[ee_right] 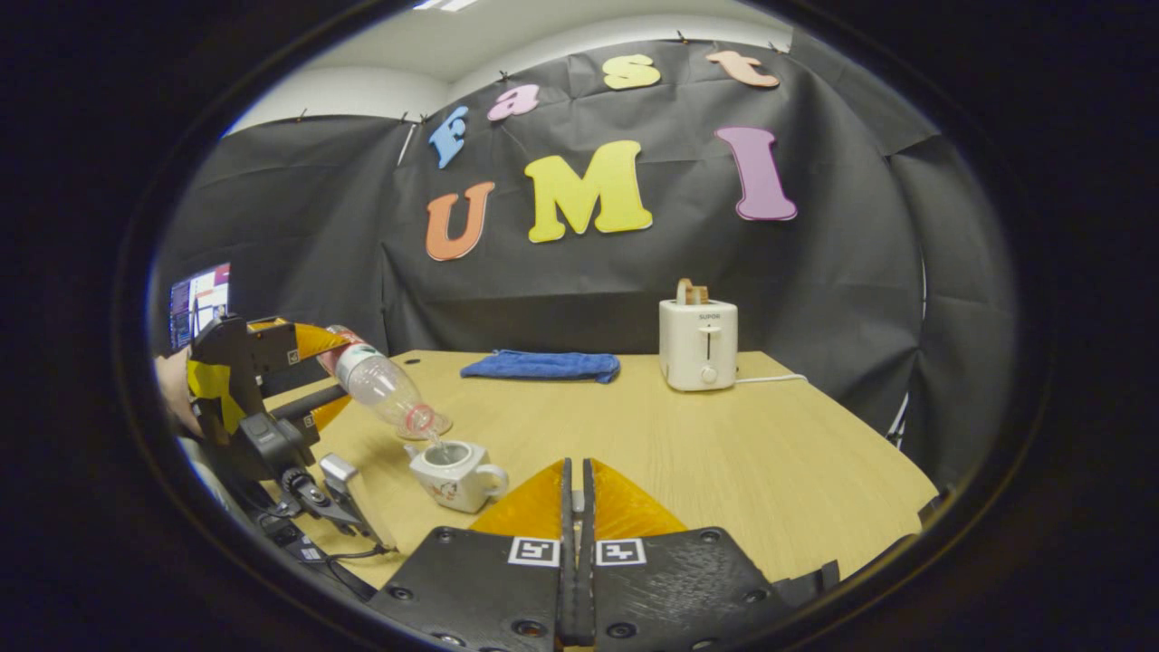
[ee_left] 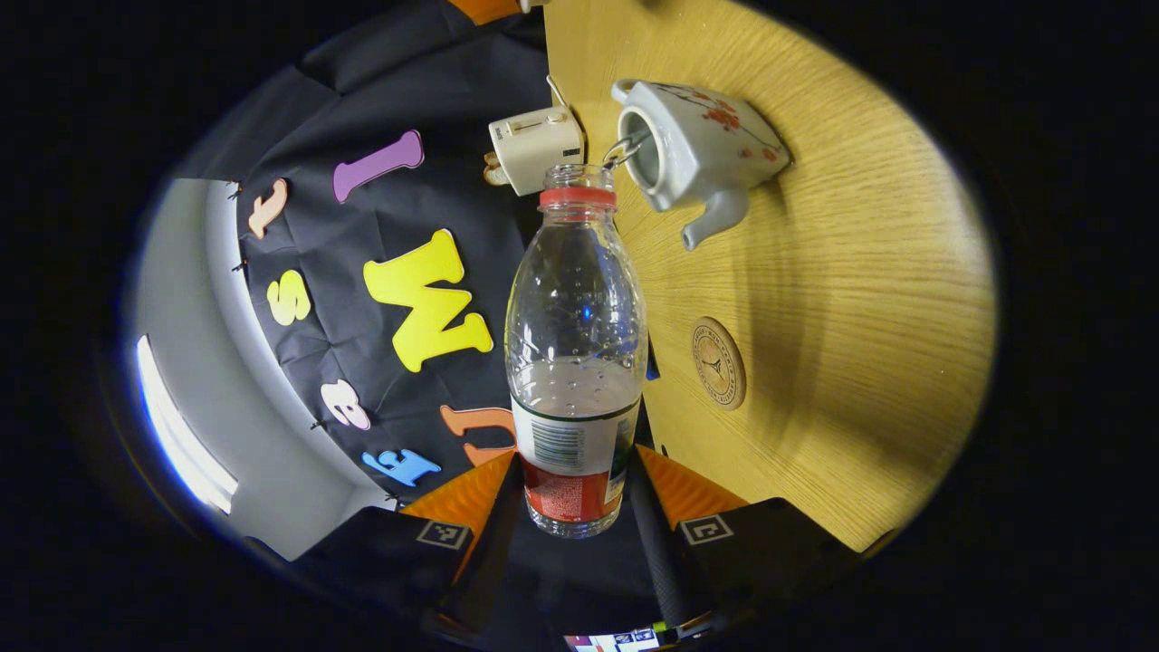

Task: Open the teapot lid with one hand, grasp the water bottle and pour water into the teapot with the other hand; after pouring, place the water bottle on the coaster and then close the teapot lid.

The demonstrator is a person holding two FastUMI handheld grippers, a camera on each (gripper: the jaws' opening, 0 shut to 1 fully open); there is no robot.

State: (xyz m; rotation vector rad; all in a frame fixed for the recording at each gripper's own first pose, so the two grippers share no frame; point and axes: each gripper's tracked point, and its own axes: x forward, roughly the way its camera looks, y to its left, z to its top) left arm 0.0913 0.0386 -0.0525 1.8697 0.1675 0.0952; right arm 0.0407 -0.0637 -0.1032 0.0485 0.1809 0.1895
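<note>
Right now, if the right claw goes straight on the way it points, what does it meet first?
Probably nothing on the table: the right claw aims between blue cloth and toaster, so likely the booth wall; depth unclear.

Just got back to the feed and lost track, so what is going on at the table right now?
The left gripper holds the water bottle and tips it, neck down, over the open teapot, with water running into it. No lid sits on the teapot. The right gripper hangs back over the table with its fingers closed together and nothing visible between them. The coaster lies bare near the teapot, waiting for the bottle. A toaster and a blue cloth sit at the far edge.
</note>
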